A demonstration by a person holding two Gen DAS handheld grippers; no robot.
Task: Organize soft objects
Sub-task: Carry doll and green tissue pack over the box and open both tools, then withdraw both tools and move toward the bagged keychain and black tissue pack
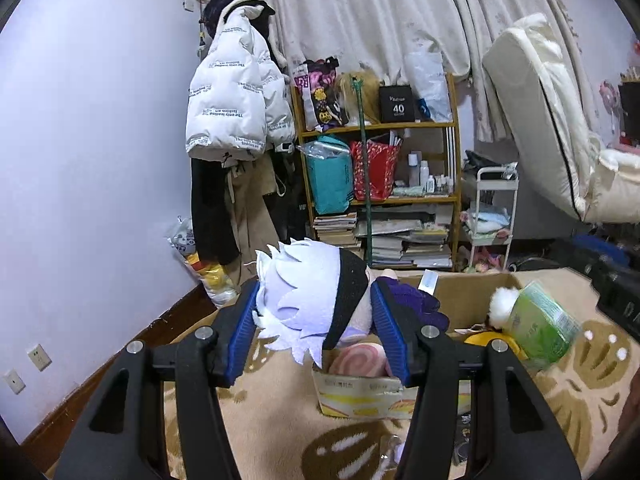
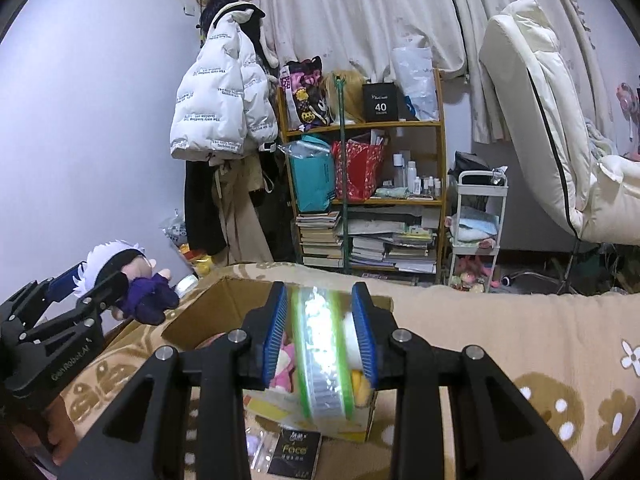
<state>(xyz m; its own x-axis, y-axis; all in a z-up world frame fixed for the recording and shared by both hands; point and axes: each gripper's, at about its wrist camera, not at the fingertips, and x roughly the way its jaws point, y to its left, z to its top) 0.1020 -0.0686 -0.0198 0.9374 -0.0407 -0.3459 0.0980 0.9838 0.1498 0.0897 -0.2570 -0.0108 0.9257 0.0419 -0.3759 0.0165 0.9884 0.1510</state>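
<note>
Item by item, jaws first. Left gripper point(image 1: 314, 322): jaws clenched on the head of a plush doll point(image 1: 310, 300), blue pads pressing either side of its white spiky hair and black band. The doll is held in the air, over the near-left corner of the cardboard box point(image 1: 362, 394); its purple-clothed body trails off to the right of the head. Seen from the right wrist view, the same gripper point(image 2: 94, 284) reaches in from the left, angled up and to the right, doll point(image 2: 136, 282) at its tip, beside the box point(image 2: 224, 300) and above the blanket.

Right gripper point(image 2: 322, 338): jaws grasping a green-and-clear wrapped pack point(image 2: 322, 352), held edge-on between the pads, directly over the open box; blurred. A white fluffy piece point(image 2: 352, 340) sits against the right pad. From the left wrist view, the pack point(image 1: 540, 326) hangs tilted above the box's right side, a white pom-pom point(image 1: 502, 304) at its left end.

Box contents: a pink swirl-patterned plush point(image 1: 358, 358), something yellow point(image 1: 492, 340), pink and white soft items point(image 2: 284, 364).

Surroundings: tan patterned blanket point(image 1: 272, 420) under the box; a wooden shelf point(image 1: 380, 200) of bags and books; a white puffer jacket point(image 1: 230, 100) hung on the wall.
</note>
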